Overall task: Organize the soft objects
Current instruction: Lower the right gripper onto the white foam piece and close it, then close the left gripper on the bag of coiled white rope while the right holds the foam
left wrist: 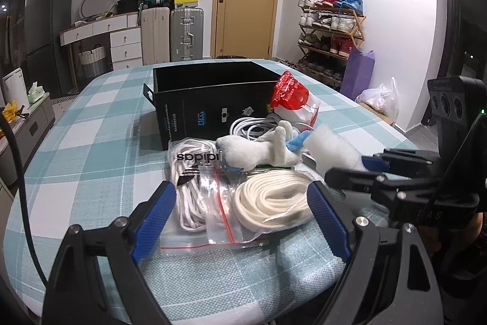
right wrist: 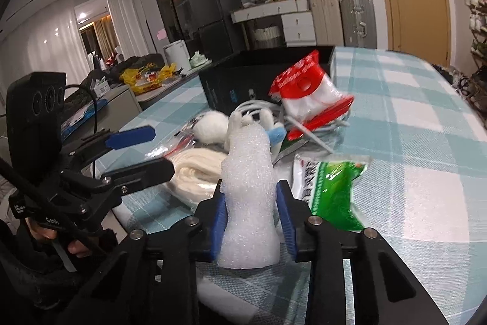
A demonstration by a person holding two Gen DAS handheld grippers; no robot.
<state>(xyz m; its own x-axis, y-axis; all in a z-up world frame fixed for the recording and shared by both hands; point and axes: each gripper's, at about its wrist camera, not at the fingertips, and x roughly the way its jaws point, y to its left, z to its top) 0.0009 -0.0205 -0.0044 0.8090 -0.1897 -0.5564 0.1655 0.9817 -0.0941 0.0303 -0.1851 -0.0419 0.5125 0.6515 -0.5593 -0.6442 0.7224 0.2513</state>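
My right gripper is shut on a white foam sheet roll, held just above the table; the roll also shows in the left wrist view. My left gripper is open and empty, its jaws either side of a zip bag of cream laces and an adidas bag of white laces. A white plush toy lies behind them. A red-and-white packet leans by the open black box. A green packet lies right of the roll.
A coiled white cable lies in front of the box. The table has a teal checked cloth. Suitcases, a drawer unit and a shoe rack stand against the far wall.
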